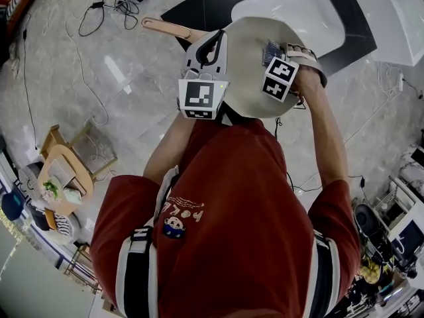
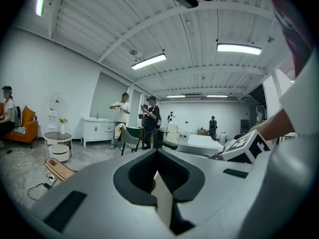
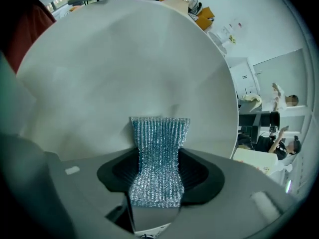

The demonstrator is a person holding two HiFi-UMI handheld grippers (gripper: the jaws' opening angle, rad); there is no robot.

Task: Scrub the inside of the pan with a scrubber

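I hold a round pan (image 1: 248, 71) up in front of me; its pale inside faces the right gripper and its wooden handle (image 1: 165, 26) points up and left. My left gripper (image 1: 211, 47) is shut on the pan's rim, which shows as a thin pale edge (image 2: 162, 195) between the jaws of the left gripper (image 2: 159, 188). My right gripper (image 1: 273, 50) is shut on a silvery mesh scrubber (image 3: 158, 158). The scrubber's free end lies against the pan's inside (image 3: 124, 68), near its lower middle.
A white basin (image 1: 291, 12) on a dark mat lies beyond the pan. Cables (image 1: 99, 8) trail over the marble floor at upper left. A small wooden chair (image 1: 63, 174) stands at left. Several people (image 2: 149, 118) stand far off in the room.
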